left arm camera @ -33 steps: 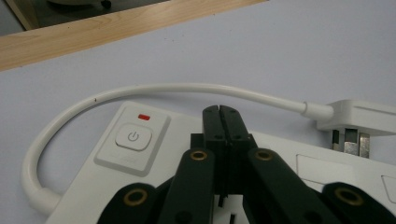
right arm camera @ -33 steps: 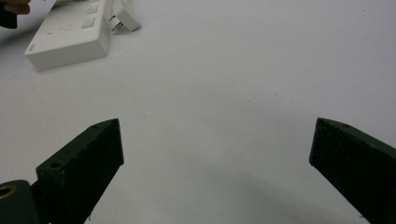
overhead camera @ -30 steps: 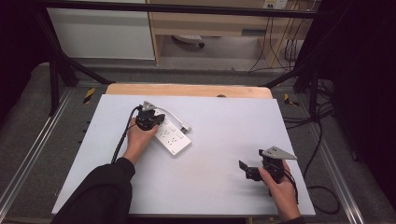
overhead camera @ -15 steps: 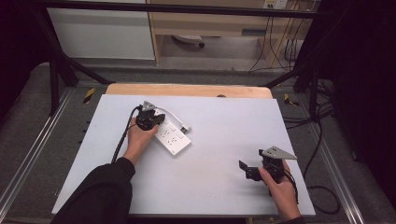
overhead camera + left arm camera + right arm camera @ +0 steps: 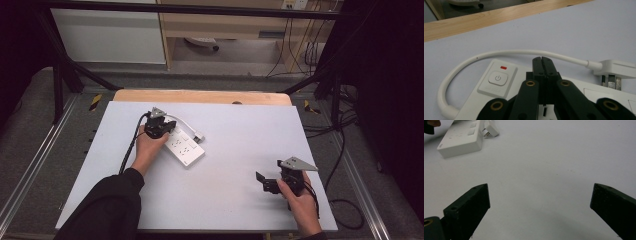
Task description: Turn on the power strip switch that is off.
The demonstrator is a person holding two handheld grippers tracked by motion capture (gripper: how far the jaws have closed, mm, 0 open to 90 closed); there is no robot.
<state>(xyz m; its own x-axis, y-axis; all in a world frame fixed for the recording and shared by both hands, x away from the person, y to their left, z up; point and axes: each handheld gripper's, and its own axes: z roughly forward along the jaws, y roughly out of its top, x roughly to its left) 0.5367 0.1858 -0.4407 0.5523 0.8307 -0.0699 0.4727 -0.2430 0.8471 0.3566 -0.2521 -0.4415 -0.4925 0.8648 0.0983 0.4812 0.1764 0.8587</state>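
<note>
A white power strip [image 5: 186,150] lies on the left half of the table, its white cable [image 5: 486,53] curving round to a plug [image 5: 614,70] that rests beside it. My left gripper [image 5: 166,131] is at the strip's switch end with its jaws shut on nothing. In the left gripper view the gripper's tips [image 5: 541,60] stand just right of the power button [image 5: 498,78] and its red light [image 5: 503,67]; whether they touch the strip I cannot tell. My right gripper [image 5: 265,182] is near the front right of the table, open, with bare table between its jaws [image 5: 539,192]. The power strip [image 5: 461,137] lies far off from it.
The white table top [image 5: 240,135] ends in a wooden strip [image 5: 200,96] at the far edge. Black frame bars, cables and a cabinet stand on the floor beyond the table. A cable [image 5: 129,150] trails from my left gripper along the forearm.
</note>
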